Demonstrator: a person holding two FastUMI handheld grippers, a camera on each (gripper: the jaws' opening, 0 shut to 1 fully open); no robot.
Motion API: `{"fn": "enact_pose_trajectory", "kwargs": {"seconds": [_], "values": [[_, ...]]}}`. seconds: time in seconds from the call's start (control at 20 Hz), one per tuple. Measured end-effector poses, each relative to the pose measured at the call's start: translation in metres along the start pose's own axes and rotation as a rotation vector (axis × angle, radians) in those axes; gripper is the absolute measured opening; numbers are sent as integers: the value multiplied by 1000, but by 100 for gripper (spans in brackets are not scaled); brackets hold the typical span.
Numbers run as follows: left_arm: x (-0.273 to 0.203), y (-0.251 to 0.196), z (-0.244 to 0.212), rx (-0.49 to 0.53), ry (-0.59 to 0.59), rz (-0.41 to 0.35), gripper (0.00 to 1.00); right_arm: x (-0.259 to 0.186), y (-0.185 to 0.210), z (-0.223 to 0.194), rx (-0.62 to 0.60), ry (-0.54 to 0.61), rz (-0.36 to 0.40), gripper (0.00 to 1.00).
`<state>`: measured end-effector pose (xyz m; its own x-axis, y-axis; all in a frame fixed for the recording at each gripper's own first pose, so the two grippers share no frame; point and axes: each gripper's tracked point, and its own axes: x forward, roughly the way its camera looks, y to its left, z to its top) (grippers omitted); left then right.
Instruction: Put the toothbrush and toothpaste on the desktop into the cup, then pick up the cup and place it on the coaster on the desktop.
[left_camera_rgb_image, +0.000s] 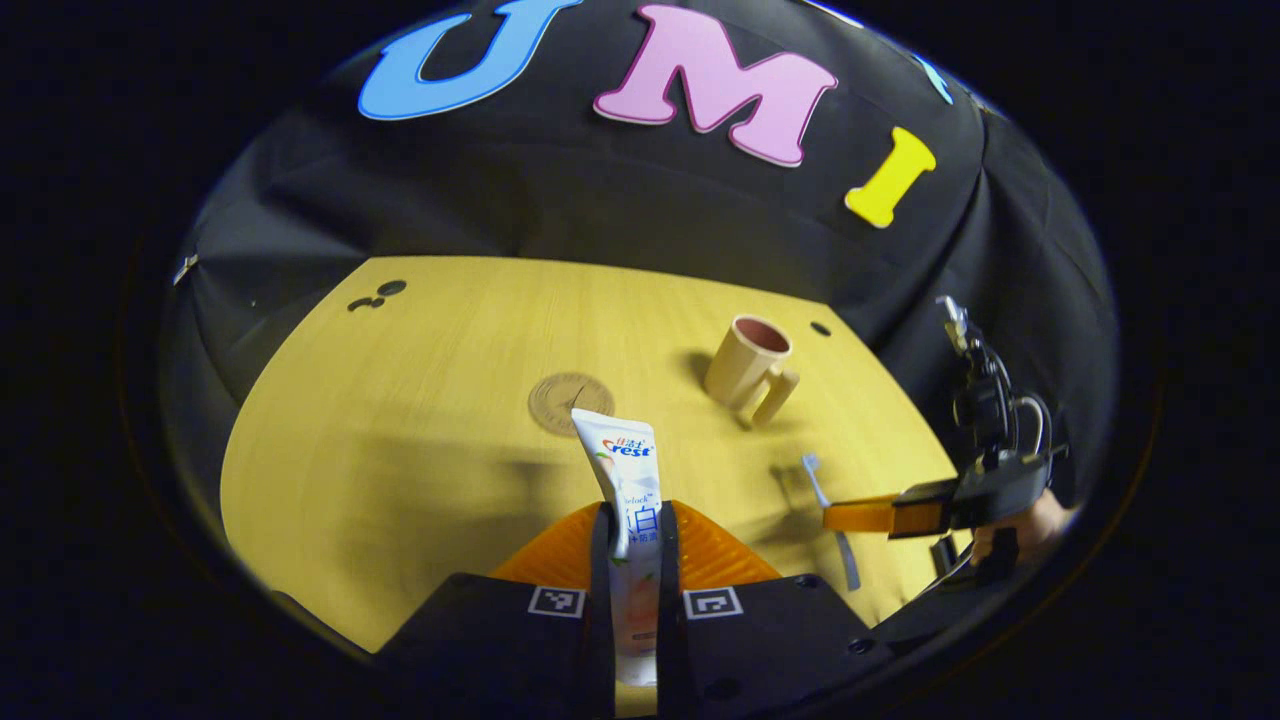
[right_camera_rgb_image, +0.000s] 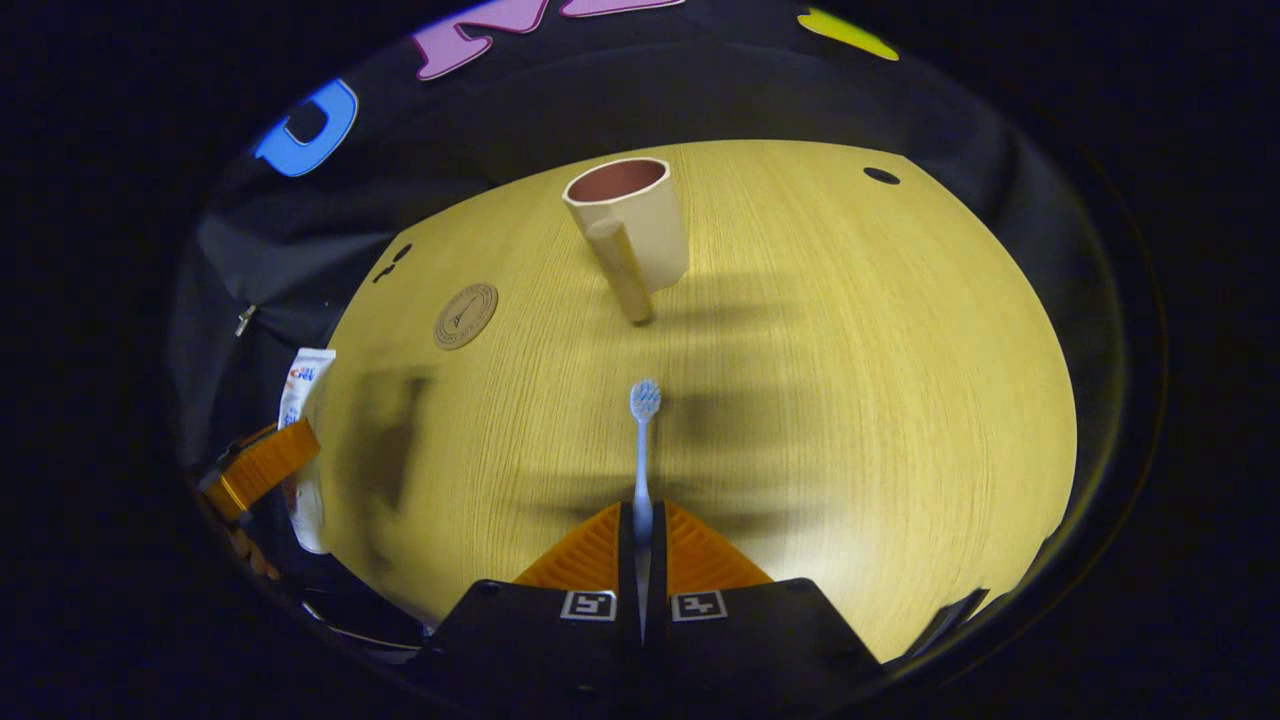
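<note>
Bright overhead light on the desktop (right_camera_rgb_image: 850, 330), soft smeared shadows, dim surroundings, strong fisheye bending at edges.

A white toothpaste tube (left_camera_rgb_image: 628, 480) with printed lettering is clamped upright between the two fingers of the left gripper (left_camera_rgb_image: 636, 530), its flat crimped end pointing up. Beyond it, on the pale wooden counter (left_camera_rgb_image: 400, 420), a round brown coaster (left_camera_rgb_image: 570, 402) lies flat. To the right, well apart from it, a beige cup (left_camera_rgb_image: 750, 368) with a handle stands upright. At the right edge, the right gripper (left_camera_rgb_image: 860, 515) is seen, with a pale blue toothbrush (left_camera_rgb_image: 828, 510) at its fingers
</note>
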<state>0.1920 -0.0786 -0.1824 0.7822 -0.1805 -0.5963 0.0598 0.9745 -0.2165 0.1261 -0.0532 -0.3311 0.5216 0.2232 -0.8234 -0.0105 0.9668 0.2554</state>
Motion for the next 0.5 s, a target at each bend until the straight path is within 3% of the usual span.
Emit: {"fn": "enact_pose_trajectory", "kwargs": {"seconds": [0.3,0.5], "values": [[34,-66,119,30,-201,-77,21,-22,-43,39,-2,-53,42,5],[71,-110,172,39,-321,-136,21,-28,-71,60,-17,-76,56,5]]}}
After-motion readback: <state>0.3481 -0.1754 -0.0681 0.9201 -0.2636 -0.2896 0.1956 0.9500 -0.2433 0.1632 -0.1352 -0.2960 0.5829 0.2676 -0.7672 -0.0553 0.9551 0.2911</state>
